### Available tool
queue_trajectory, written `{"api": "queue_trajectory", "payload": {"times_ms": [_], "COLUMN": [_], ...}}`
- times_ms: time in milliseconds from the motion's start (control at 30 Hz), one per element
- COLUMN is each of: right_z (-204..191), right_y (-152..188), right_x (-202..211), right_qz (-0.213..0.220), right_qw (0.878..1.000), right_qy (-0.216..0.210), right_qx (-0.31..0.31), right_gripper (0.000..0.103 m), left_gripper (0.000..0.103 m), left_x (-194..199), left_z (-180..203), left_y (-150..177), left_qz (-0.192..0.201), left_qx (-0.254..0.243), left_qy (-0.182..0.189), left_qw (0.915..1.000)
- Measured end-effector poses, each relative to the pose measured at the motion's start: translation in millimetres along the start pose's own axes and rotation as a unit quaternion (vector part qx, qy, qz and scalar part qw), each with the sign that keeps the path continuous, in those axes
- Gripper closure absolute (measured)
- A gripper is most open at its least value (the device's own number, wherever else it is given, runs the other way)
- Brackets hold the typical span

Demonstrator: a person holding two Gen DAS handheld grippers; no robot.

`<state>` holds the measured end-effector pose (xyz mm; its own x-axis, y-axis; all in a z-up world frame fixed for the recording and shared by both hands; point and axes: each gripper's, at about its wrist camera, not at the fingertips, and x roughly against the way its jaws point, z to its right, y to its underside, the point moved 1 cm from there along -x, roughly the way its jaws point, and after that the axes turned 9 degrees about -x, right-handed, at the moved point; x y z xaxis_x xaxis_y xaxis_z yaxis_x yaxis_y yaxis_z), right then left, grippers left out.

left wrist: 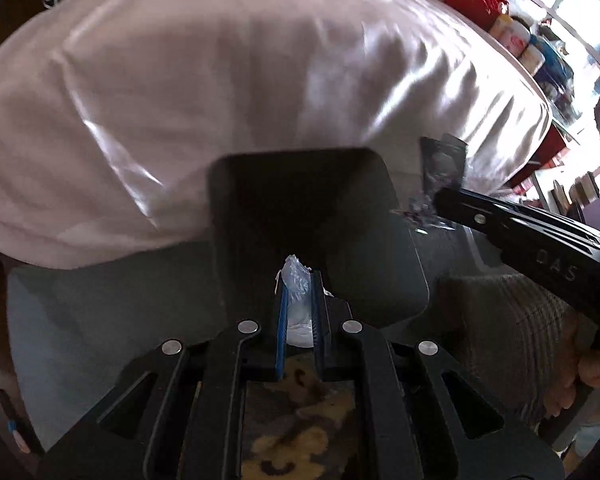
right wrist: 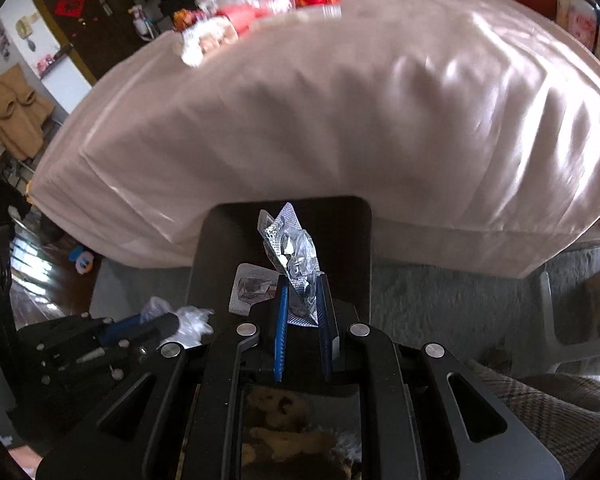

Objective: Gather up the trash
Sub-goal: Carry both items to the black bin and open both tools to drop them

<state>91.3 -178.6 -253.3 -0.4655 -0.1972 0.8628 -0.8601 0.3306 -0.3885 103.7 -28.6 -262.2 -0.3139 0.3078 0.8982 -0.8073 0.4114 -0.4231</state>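
Note:
A dark square trash bin (left wrist: 260,184) stands on the floor against the table's cloth, also in the right wrist view (right wrist: 352,248). My left gripper (left wrist: 300,292) is shut on a crumpled clear plastic wrapper (left wrist: 296,280) over the bin's near edge; it also shows in the right wrist view (right wrist: 172,326). My right gripper (right wrist: 302,296) is shut on a silver foil blister pack (right wrist: 292,248) above the bin; it shows in the left wrist view (left wrist: 440,196) with the foil (left wrist: 442,164). A white blister tray (right wrist: 252,288) lies in the bin.
A table draped in a pale pink cloth (right wrist: 340,120) fills the view behind the bin, with more wrappers and red packets (right wrist: 252,12) on top. A grey carpet (right wrist: 440,292) covers the floor. A Donald Duck toy (right wrist: 84,262) lies at the left.

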Motion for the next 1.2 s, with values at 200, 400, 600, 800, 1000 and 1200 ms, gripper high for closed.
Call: {"api": "queue_trajectory", "payload": {"times_ms": [200, 400, 600, 800, 1000, 1200], "right_z": [2, 1, 6, 17, 20, 11], "right_y": [-6, -13, -20, -29, -40, -75], "right_x": [-15, -20, -13, 4, 34, 66], "right_qz": [-0.019, -0.026, -0.008, 0.015, 0.055, 0.106], "right_qw": [1.000, 1.000, 1.000, 0.999, 0.998, 0.994], "right_qy": [0.005, 0.003, 0.003, 0.002, 0.007, 0.014], "right_qx": [-0.009, -0.014, -0.028, -0.042, -0.041, -0.017], "right_gripper": [0.086, 0.073, 0.051, 0.047, 0.040, 0.028], "left_gripper": [0.094, 0.085, 0.058, 0.030, 0.020, 0.015], "left_x": [-19, -24, -20, -7, 15, 48], "left_z": [2, -2, -8, -13, -9, -8], "left_y": [0, -1, -2, -4, -16, -44], "left_qz": [-0.017, -0.023, -0.017, -0.003, 0.014, 0.056], "left_qx": [0.003, 0.003, 0.011, 0.017, -0.003, -0.012], "left_qy": [0.009, 0.005, 0.000, -0.011, -0.048, -0.065], "left_qw": [0.9998, 0.9997, 0.9998, 0.9998, 0.9987, 0.9963]}}
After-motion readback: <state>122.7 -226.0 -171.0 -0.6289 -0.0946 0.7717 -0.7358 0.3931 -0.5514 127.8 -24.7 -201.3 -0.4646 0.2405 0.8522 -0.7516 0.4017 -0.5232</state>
